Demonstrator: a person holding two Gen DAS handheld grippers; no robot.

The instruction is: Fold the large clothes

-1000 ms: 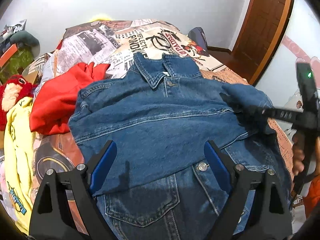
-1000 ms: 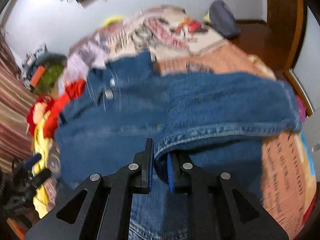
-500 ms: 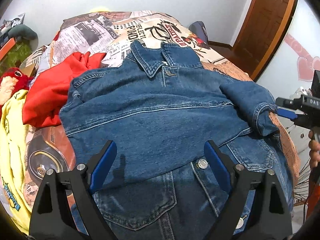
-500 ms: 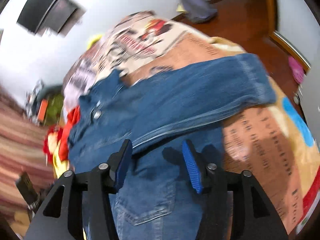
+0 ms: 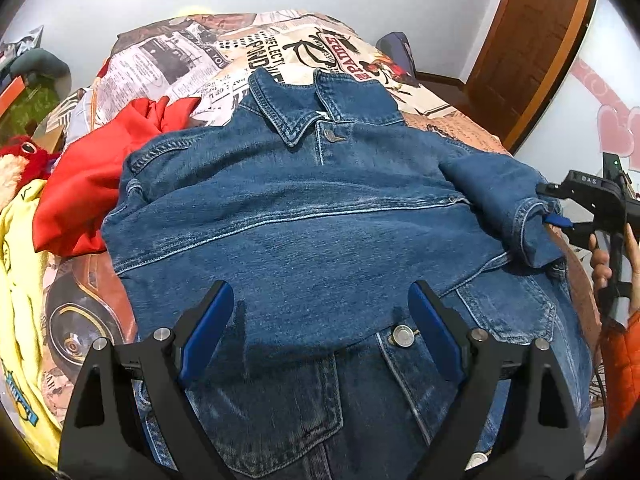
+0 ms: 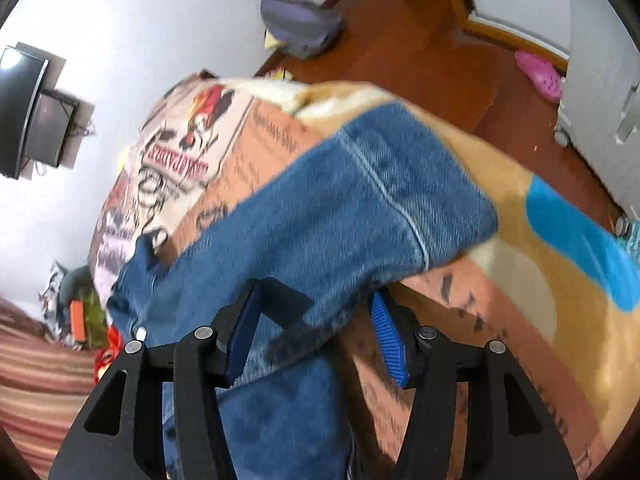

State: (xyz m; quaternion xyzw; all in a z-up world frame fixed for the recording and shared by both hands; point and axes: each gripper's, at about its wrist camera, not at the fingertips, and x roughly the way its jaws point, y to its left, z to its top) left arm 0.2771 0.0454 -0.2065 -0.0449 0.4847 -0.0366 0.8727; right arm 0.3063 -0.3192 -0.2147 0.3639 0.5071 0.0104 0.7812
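Observation:
A blue denim jacket (image 5: 304, 232) lies on the bed, collar at the far end, with one sleeve folded across its chest. My left gripper (image 5: 320, 320) is open and empty, hovering over the jacket's lower front. My right gripper (image 6: 312, 328) is open at the jacket's right side, its fingers either side of the folded sleeve's cuff end (image 6: 360, 208). It also shows at the right edge of the left wrist view (image 5: 560, 216), next to the cuff (image 5: 532, 224).
A newspaper-print bedspread (image 5: 240, 56) covers the bed. A red garment (image 5: 100, 168) and a yellow garment (image 5: 20, 280) lie to the left, by a red plush toy (image 5: 20, 156). A wooden door (image 5: 532, 40) and floor (image 6: 420, 52) are to the right.
My right gripper let go of the sleeve, opened and drew back to the jacket's right edge. The sleeve now rests across the jacket. My left gripper stayed open over the jacket.

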